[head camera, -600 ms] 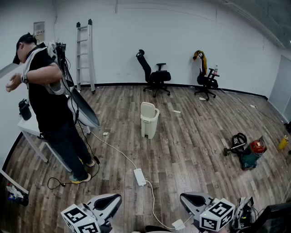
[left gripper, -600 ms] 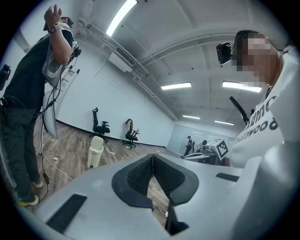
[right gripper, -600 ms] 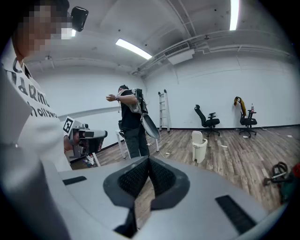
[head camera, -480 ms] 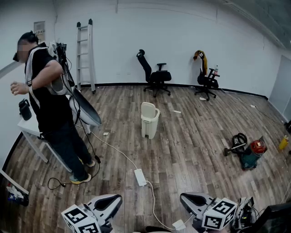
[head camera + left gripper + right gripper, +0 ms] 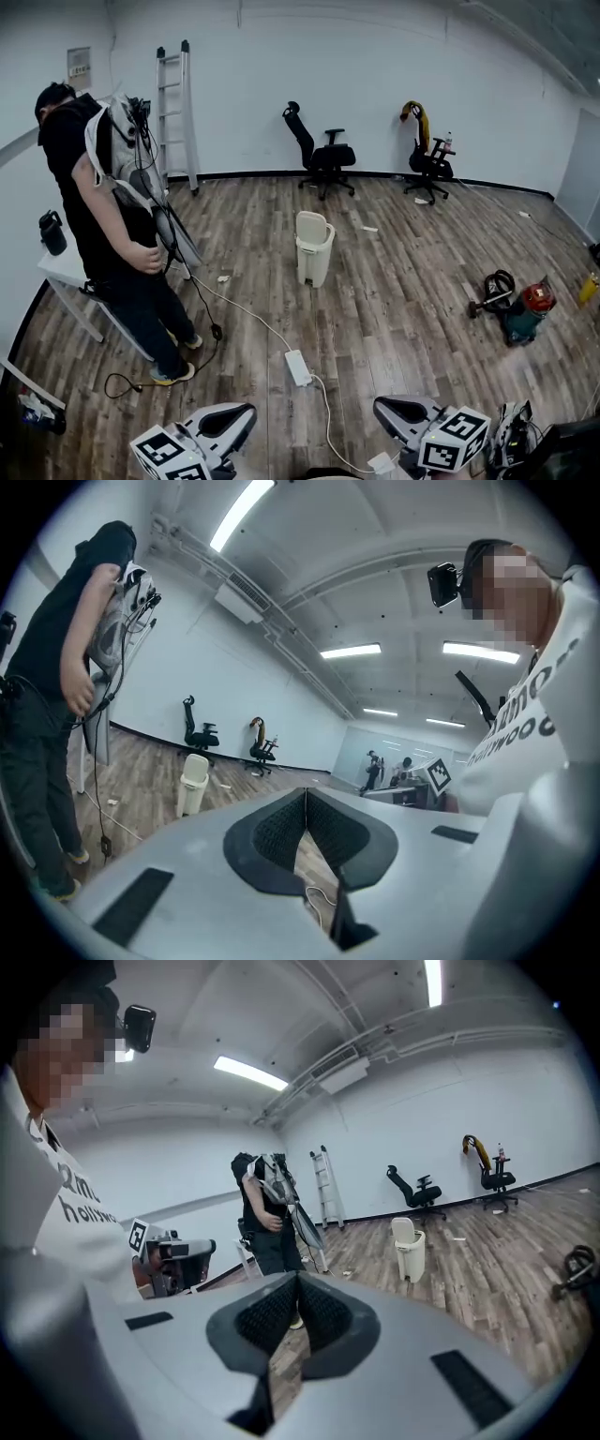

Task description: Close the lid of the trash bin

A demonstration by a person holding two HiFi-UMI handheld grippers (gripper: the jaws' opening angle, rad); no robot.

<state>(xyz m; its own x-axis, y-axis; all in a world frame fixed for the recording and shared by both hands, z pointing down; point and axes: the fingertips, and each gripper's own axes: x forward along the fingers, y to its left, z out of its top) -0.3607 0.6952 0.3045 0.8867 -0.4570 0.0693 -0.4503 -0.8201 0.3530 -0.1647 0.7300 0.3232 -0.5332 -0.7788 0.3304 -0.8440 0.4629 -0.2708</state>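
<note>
The cream trash bin (image 5: pixel 313 249) stands on the wood floor in mid-room, its lid tipped up and open. It also shows small and far off, as the bin (image 5: pixel 193 782) in the left gripper view and the bin (image 5: pixel 408 1246) in the right gripper view. My left gripper (image 5: pixel 244 412) and right gripper (image 5: pixel 381 406) sit low at the bottom edge of the head view, well short of the bin. Both are shut with nothing between the jaws. The left gripper (image 5: pixel 306 797) and the right gripper (image 5: pixel 296 1281) each show pads meeting at the tip.
A person in black (image 5: pixel 112 234) stands at the left by a white table (image 5: pixel 58 268). A power strip (image 5: pixel 298 367) and its cable lie between me and the bin. A ladder (image 5: pixel 175 112), two office chairs (image 5: pixel 324 157), (image 5: pixel 428 165) and a vacuum (image 5: pixel 521 309) ring the room.
The person at the left has turned away and lowered an arm. The head view has shifted slightly, so the bin sits a little lower and to the right. Both grippers stay shut.
</note>
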